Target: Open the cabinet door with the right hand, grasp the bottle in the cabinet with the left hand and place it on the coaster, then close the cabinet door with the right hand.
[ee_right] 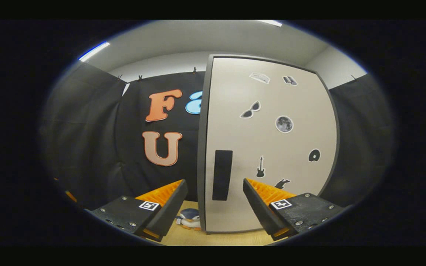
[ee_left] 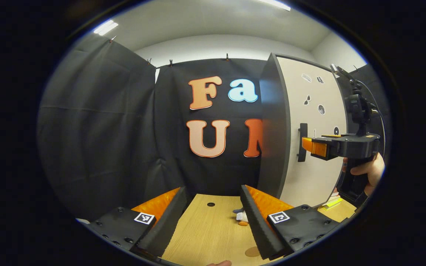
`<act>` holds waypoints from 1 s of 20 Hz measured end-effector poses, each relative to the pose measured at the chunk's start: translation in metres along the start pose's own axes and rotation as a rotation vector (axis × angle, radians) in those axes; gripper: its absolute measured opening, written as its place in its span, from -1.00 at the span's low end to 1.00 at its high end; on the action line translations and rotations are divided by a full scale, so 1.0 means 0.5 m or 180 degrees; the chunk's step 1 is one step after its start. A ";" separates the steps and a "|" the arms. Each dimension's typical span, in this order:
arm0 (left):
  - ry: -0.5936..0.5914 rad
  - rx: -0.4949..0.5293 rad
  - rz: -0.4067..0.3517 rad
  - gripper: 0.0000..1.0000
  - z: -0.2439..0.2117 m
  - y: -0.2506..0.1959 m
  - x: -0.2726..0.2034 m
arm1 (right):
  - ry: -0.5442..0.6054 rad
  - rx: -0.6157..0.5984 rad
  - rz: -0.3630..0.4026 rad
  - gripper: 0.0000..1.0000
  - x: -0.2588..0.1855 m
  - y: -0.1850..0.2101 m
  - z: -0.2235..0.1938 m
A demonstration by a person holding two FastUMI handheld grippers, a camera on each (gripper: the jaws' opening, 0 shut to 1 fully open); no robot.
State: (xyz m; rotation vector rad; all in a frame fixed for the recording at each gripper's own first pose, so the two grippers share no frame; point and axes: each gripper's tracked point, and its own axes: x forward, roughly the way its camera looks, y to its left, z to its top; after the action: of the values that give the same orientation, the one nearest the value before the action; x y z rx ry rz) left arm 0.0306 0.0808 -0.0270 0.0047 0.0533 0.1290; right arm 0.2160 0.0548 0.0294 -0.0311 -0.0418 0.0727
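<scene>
Right gripper point(ee_right: 213, 201) jaws spread, facing handle point(ee_right: 222, 174) on shut cabinet door point(ee_right: 272, 147). Left gripper point(ee_left: 211, 218) jaws spread, empty. Risk: jaws slip off slim handle.

- left gripper view sits low over the tabletop point(ee_left: 205, 229), facing the booth wall, cabinet door point(ee_left: 309, 147) off to its right
- right gripper view faces that door point(ee_right: 272, 147) close up, straight on
- both share door and tabletop point(ee_right: 220, 238)

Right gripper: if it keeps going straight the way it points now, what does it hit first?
Most likely the door handle on the closed cabinet door: it sits between the open jaws of the right gripper, slightly ahead. Depth is unclear.
</scene>
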 end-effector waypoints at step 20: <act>0.0163 -0.0088 0.0149 0.92 -0.045 0.029 0.062 | 0.0127 0.0163 -0.0118 -0.29 0.136 -0.028 -0.051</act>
State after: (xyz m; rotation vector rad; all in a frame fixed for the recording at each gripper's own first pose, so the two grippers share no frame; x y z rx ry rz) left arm 0.0584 0.0992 -0.0510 -0.0251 0.1026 0.1766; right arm 0.2860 0.0452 0.0073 0.0194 -0.0006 0.0360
